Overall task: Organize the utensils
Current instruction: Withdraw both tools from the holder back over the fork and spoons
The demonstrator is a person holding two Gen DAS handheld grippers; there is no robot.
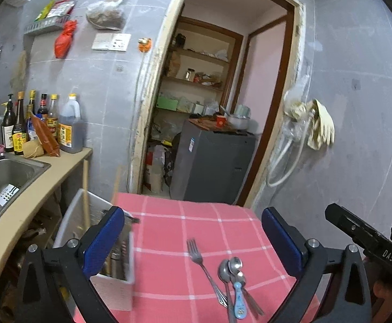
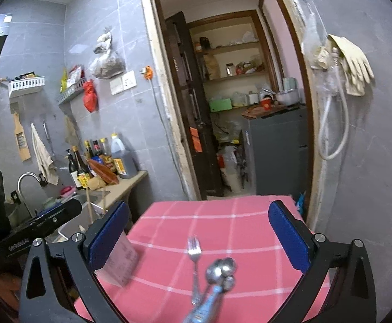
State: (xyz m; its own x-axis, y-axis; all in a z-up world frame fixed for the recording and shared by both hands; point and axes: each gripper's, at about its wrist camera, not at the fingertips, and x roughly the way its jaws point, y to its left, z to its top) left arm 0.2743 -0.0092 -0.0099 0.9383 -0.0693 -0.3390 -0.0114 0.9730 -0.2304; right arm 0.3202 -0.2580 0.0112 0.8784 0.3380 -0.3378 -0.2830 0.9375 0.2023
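Both jaws wide, nothing gripped: left gripper (image 1: 193,239), right gripper (image 2: 198,231). Fork (image 1: 198,258) and spoons (image 1: 232,269) lie side by side on pink checked tablecloth (image 1: 169,215); white utensil box (image 1: 115,285) at its left edge

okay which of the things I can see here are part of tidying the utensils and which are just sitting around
For the job: fork, spoons, white holder at the cloth's left edge, both open grippers, left and right.

Just lying about: bottles, sink, gloves, red bag, fridge.
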